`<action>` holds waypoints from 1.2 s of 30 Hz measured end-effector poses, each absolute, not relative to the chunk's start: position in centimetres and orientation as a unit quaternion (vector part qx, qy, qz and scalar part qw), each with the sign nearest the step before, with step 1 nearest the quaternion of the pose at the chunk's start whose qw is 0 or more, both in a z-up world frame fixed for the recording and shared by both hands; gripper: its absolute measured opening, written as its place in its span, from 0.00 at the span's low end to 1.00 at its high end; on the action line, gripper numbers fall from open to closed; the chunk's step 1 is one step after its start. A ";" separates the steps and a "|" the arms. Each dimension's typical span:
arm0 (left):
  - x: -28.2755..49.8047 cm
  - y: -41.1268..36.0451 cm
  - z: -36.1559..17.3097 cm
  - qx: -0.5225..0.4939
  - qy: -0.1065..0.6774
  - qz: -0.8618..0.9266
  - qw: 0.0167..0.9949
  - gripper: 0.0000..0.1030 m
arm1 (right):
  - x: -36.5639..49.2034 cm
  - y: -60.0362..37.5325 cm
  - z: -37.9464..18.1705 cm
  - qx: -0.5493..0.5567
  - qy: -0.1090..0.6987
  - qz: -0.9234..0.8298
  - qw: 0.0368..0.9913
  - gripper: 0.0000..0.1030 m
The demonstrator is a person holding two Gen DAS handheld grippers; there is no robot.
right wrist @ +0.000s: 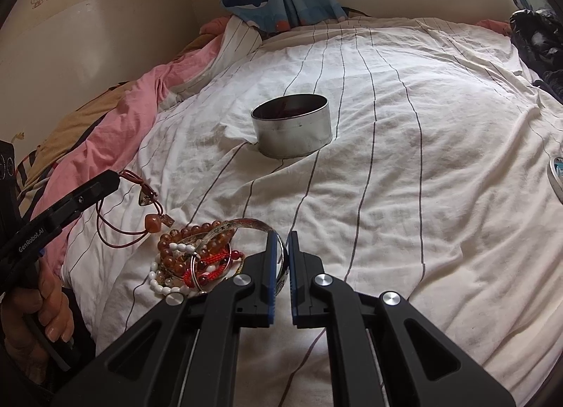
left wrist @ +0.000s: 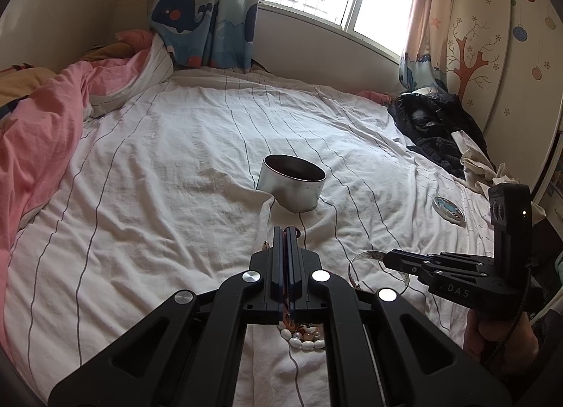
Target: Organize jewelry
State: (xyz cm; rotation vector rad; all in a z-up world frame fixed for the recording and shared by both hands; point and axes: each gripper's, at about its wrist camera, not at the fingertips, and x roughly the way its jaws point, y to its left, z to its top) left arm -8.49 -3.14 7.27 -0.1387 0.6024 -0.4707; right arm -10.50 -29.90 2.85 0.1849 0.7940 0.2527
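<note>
On the striped white bedsheet [right wrist: 404, 167], mid-frame in both views: round metal tin [right wrist: 293, 129], lid off, sitting upright in a fold of the sheet, dark inside. Tin lid [left wrist: 449, 209] lies flat on the sheet well off to the tin's right.

Jewelry pile [right wrist: 191, 259] sits on the sheet near the person, well short of the tin: amber bead bracelets, a white bead bracelet, red woven cord, thin silver rings, all tangled together.

Left gripper [right wrist: 116, 178]: jaws fully closed, pinching a red cord necklace [right wrist: 119, 227] at its top loop. Cord hangs down from the tips; orange bead and small metal charms dangle on it, lower loop reaches the sheet just beside the pile. In the left wrist view only a bit of cord shows past the closed tips.

Right gripper [right wrist: 281, 248]: jaws almost closed, clamped on the rim of a patterned silver bangle [right wrist: 232, 225]. Bangle arcs left from the tips over the top of the pile; can't tell if it is lifted clear or resting on the beads.

Pink quilt [left wrist: 45, 118] bunched at the left of the bed, dark clothes [left wrist: 432, 121] heaped at the right by the wardrobe [left wrist: 492, 37].
</note>
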 end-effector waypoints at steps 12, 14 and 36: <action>-5.4 -6.1 9.4 -0.059 0.294 -0.267 0.916 0.02 | -7.5 -29.8 4.3 0.079 0.359 0.123 0.922 0.07; -3.6 -7.4 10.2 -0.056 0.290 -0.277 0.914 0.02 | -6.7 -30.0 4.4 0.080 0.356 0.122 0.923 0.07; 9.1 -9.1 8.1 -0.034 0.376 -0.216 0.900 0.48 | 4.5 -31.1 5.8 0.063 0.335 0.103 0.935 0.07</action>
